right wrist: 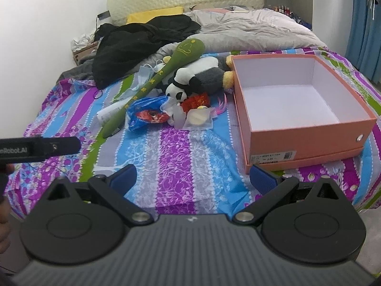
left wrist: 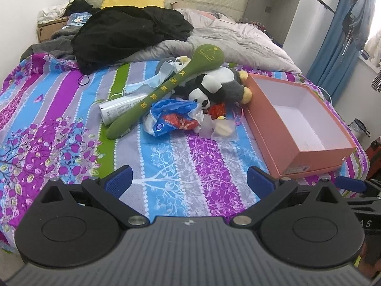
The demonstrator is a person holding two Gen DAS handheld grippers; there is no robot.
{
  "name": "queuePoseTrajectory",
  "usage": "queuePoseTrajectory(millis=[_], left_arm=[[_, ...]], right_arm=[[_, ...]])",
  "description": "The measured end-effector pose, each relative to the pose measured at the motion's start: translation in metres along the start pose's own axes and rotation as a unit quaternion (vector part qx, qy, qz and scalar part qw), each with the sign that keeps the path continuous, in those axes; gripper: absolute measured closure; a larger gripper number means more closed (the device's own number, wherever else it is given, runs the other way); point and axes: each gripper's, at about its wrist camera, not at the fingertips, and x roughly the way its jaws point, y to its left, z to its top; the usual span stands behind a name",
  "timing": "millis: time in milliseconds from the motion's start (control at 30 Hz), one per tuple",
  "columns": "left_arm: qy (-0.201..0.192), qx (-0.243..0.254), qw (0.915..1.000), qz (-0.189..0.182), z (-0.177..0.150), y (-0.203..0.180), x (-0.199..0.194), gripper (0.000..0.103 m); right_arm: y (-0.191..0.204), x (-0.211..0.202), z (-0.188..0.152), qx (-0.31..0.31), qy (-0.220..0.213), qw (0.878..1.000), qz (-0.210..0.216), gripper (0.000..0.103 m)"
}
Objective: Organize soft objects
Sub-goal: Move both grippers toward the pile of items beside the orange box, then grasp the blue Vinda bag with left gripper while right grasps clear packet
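- Looks like the very start: the open orange cardboard box [right wrist: 307, 128] with the white inside has nothing in it, and the soft stuff sits in a heap just left of the box on the bed with the striped floral sheet [left wrist: 166, 178].
- In the heap: a black-and-white panda plush [right wrist: 190, 83] touching the box's left wall, and a long green spoon-shaped plush [left wrist: 171, 83] lying across a silver spray can [left wrist: 119, 109], further from the box.
- Also a crinkly blue plastic bag [left wrist: 171, 116] and a light blue face mask [left wrist: 147, 83], both left of the box.
- Left gripper [left wrist: 189, 181]: fingers spread wide, holding nothing, well short of the heap.
- Right gripper [right wrist: 193, 178]: same deal, released, one finger [right wrist: 264, 178] just in front of the box's near wall.
- My guess for the next move: reach forward to the panda, since it's nearest the box, close on its body and drop it in.
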Motion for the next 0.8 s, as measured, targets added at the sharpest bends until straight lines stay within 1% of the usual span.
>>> queuePoseTrajectory(millis=[167,267,333,467,500,567,667,767,800], left_arm=[[0.01,-0.002,0.9999,0.009,0.01,0.008,0.024,0.0],[0.013,-0.02,0.9995,0.018,0.017,0.018,0.039,0.0],[0.014,-0.031,0.9991,0.026,0.024,0.025,0.05,0.0],[0.015,-0.049,0.9982,0.03,0.039,0.038,0.074,0.0],[0.016,-0.052,0.998,0.031,0.043,0.041,0.081,0.0],[0.018,-0.058,0.9974,0.038,0.05,0.046,0.097,0.0],[0.023,-0.056,0.9974,0.039,0.059,0.052,0.128,0.0],[0.033,-0.047,0.9976,0.038,0.067,0.058,0.164,0.0],[0.034,-0.044,0.9979,0.033,0.069,0.061,0.177,0.0]], right_arm=[[0.002,0.02,0.008,0.003,0.005,1.0,0.009,0.0],[0.005,0.028,0.015,0.01,0.003,1.0,0.009,0.0],[0.005,0.032,0.021,0.016,-0.006,1.0,0.018,0.0],[0.003,0.052,0.03,0.031,-0.004,0.999,0.032,0.0],[0.003,0.059,0.032,0.032,-0.004,0.999,0.033,0.003],[0.005,0.074,0.037,0.027,-0.001,0.999,0.03,0.006],[0.006,0.097,0.046,0.021,-0.003,0.999,0.035,0.012],[0.008,0.129,0.053,0.016,0.002,1.0,0.025,0.019],[0.008,0.141,0.056,0.013,0.004,1.0,0.019,0.023]])
